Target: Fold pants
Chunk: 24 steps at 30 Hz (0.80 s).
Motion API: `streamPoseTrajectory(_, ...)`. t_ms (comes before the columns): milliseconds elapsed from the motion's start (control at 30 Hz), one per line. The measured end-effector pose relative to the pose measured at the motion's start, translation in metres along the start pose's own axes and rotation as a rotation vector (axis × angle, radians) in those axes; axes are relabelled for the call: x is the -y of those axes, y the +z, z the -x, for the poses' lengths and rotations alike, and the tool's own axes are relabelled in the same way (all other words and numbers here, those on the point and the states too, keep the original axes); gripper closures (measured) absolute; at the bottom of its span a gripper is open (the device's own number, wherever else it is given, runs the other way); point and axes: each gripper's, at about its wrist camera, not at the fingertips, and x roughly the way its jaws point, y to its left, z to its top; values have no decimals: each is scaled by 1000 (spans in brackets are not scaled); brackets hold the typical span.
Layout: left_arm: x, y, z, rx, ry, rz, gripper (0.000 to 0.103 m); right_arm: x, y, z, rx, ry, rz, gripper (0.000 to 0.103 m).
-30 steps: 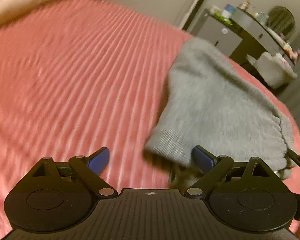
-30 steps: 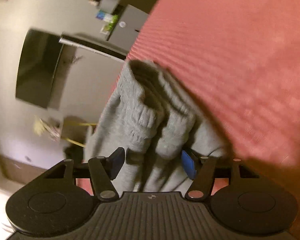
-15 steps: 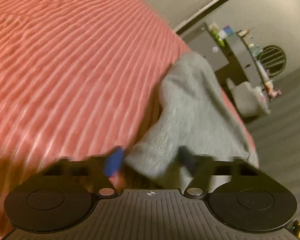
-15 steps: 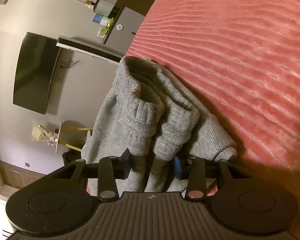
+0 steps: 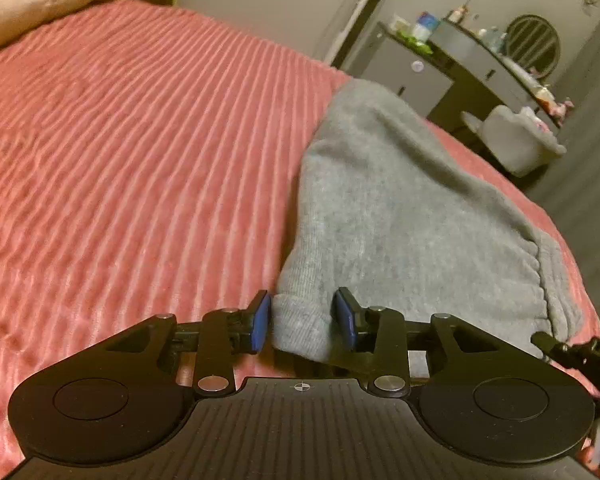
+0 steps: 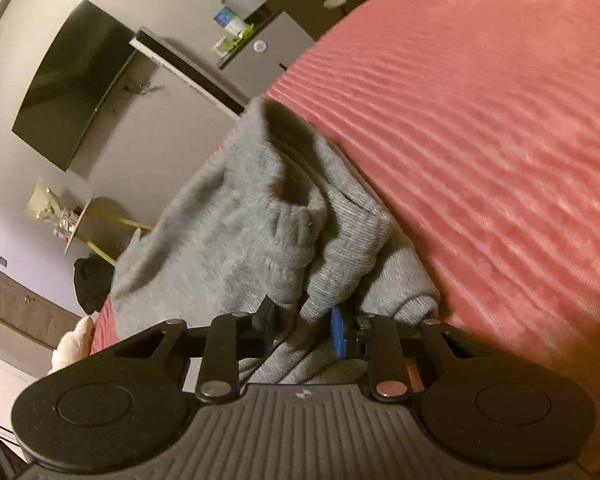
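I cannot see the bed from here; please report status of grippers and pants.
Left gripper shut on pants cuff. Right gripper shut on bunched waistband. Nothing in the way.

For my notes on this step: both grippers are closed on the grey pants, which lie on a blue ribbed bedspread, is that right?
Not quite: the bedspread is pinkish red, not blue, as both wrist views show. The rest holds: the left gripper and the right gripper each pinch the grey pants.
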Motion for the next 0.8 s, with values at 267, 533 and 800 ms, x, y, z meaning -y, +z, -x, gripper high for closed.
streamPoseTrajectory(267,-2,-3,-2,11,105,-37,19,-1,-7,10,36,-78,82,55)
streamPoseTrajectory(533,8,-14,8,83,233,-137,0,-21,-14,16,61,-166,211,45)
streamPoseTrajectory(800,33,-37,39,71,260,-246,0,-32,-38,94,159,-247,339,4)
